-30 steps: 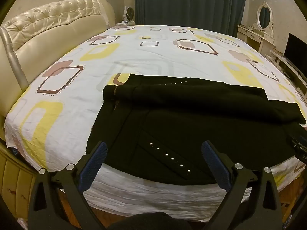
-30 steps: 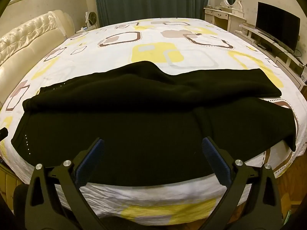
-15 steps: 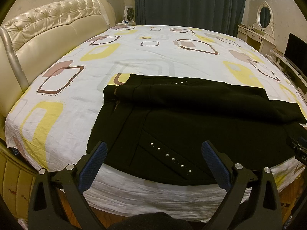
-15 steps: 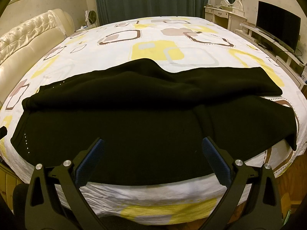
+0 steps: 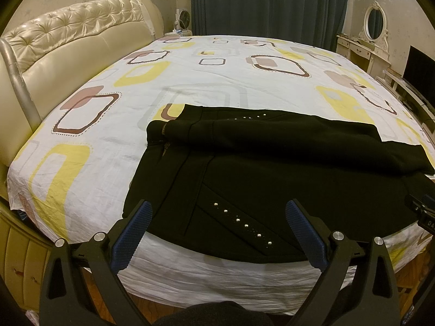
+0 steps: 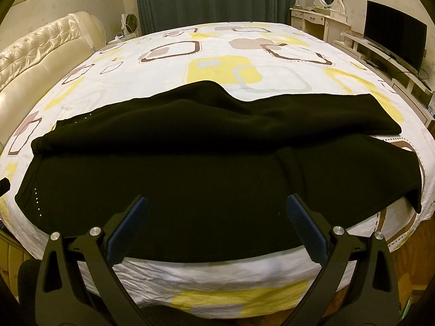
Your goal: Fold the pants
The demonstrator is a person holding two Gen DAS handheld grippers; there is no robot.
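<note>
Bed with white sheet printed in yellow, brown and grey rounded squares [image 5: 190,87]: the landmark for all positions below. A cream tufted leather headboard [image 5: 73,38] closes its left end; dark teal curtains [image 5: 266,2] hang beyond its far side.

Black fleece-like pants with 2 rows of small silver studs [image 5: 272,179]: laid lengthwise along the near edge of the bed, the waist toward the headboard end, the leg cuffs toward the opposite end. The far leg is heaped as a rumpled ridge over the near leg rather than stacked edge to edge; in the right wrist view [image 6: 217,168] the 2 cuffs lie staggered, the near one drooping over the bed edge.

Left gripper [image 5: 217,226]: black frame with blue ribbed pads, jaws spread wide, holding nothing, hovering off the near edge of the bed by the studded hip.

Right gripper [image 6: 216,222]: same build, jaws likewise spread and empty, off the near edge of the bed by the mid-leg.

Progress, as judged: a rough leg-over-leg lay is at most begun. Squaring the legs, smoothing the ridge and every crosswise fold appear to remain.
</note>
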